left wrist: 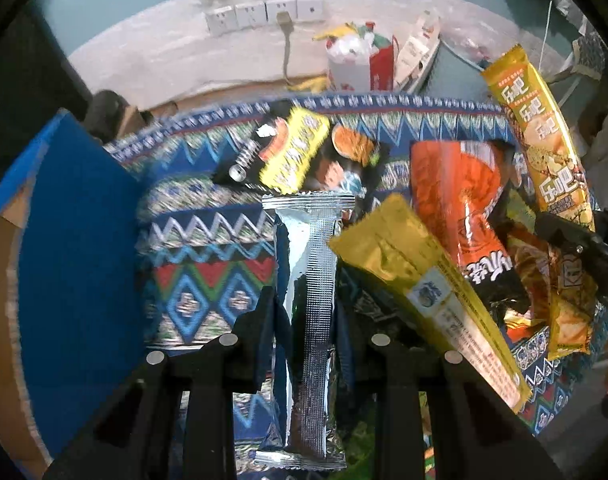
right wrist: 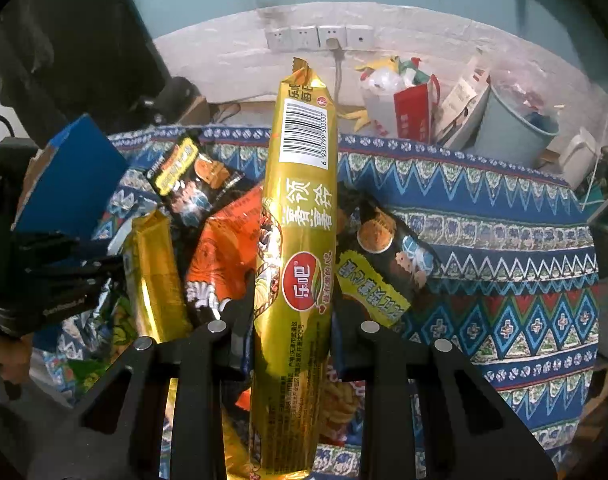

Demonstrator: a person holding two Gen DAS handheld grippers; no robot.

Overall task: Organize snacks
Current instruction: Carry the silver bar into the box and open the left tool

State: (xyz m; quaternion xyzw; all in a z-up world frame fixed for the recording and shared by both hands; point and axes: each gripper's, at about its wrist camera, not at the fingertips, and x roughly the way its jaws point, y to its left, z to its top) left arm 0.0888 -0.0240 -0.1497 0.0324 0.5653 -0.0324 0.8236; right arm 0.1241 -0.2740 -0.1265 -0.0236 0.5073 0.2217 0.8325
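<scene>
My left gripper point(left wrist: 305, 312) is shut on a silver foil snack pack point(left wrist: 308, 300) and holds it upright above the patterned cloth point(left wrist: 208, 280). My right gripper point(right wrist: 292, 300) is shut on a long gold snack pack point(right wrist: 300, 240) with a barcode near its top; that pack also shows in the left wrist view point(left wrist: 543, 136). On the cloth lie a second gold pack point(left wrist: 419, 284), an orange pack point(left wrist: 459, 200) and a black-and-yellow pack point(left wrist: 300, 152). Another black-and-yellow pack point(right wrist: 387, 256) lies right of the held gold pack.
A blue cardboard box point(left wrist: 68, 240) stands at the left of the cloth. Behind the table are wall sockets point(left wrist: 264, 14), a white and red bag point(left wrist: 361, 60) and a light blue bucket point(right wrist: 515, 124).
</scene>
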